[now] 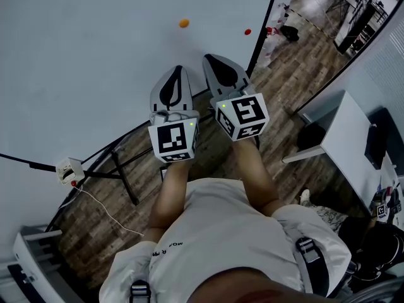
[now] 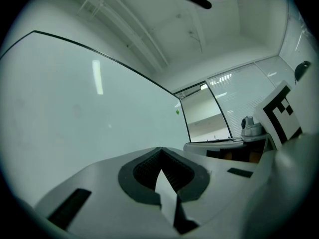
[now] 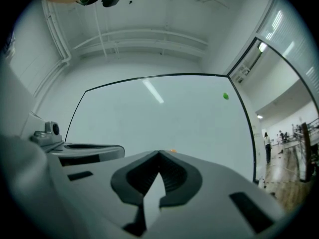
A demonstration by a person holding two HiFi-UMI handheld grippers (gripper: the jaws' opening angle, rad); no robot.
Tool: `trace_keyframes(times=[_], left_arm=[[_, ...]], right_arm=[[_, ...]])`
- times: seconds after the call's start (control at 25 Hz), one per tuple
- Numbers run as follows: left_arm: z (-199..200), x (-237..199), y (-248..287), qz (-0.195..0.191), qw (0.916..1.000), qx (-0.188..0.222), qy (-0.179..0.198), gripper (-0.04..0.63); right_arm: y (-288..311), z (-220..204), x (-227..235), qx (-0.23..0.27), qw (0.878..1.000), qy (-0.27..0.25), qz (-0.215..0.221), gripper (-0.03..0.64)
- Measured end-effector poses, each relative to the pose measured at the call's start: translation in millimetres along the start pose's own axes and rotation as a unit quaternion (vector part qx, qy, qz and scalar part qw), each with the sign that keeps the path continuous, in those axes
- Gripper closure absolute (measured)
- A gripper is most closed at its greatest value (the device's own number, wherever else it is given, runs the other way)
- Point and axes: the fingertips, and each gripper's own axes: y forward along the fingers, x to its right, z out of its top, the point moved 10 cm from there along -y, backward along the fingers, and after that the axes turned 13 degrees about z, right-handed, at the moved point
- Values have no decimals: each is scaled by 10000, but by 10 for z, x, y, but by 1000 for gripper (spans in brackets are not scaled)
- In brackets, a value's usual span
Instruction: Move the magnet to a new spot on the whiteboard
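Whiteboard background: big white glossy whiteboard (image 1: 95, 55) with thin black frame, on a stand over wood-plank floor (image 1: 113, 194).

Left to right:

- Hand-held left gripper (image 1: 178, 69), grey with black pads, marker cube at rear: clenched tip to tip, nothing between pads, aimed at bare board, no contact visible.
- Hand-held right gripper (image 1: 209, 58), just beside it on the right, same build: also clenched and empty, tips slightly further forward.
- Small round orange magnet (image 1: 184, 23), stuck on board ahead of both grippers, past the tips and apart from them. Peeking just over right gripper's closed tips in right gripper view.
- Small round red magnet (image 1: 247, 31), ahead and to the right of right gripper, near board's right edge.
- Small round green magnet (image 3: 226, 96), higher up, above and right of right gripper, close to right frame. Not in head view.
- White desk (image 1: 341, 131), well off to the right of right gripper.

Progress: no magnet held, all three sitting on board. Unclear which one counts as the task's, though orange is nearest the tips. Fits two stages alike: orange magnet waiting for pickup, or already placed at its new spot and let go. Cannot settle from this moment.
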Motion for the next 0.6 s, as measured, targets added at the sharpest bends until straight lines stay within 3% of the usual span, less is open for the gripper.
trace_keyframes(times=[0.6], left_arm=[[16, -8, -38, -36, 10000, 1, -10, 592]], right_arm=[[-76, 23, -83, 43, 10000, -30, -28, 604]])
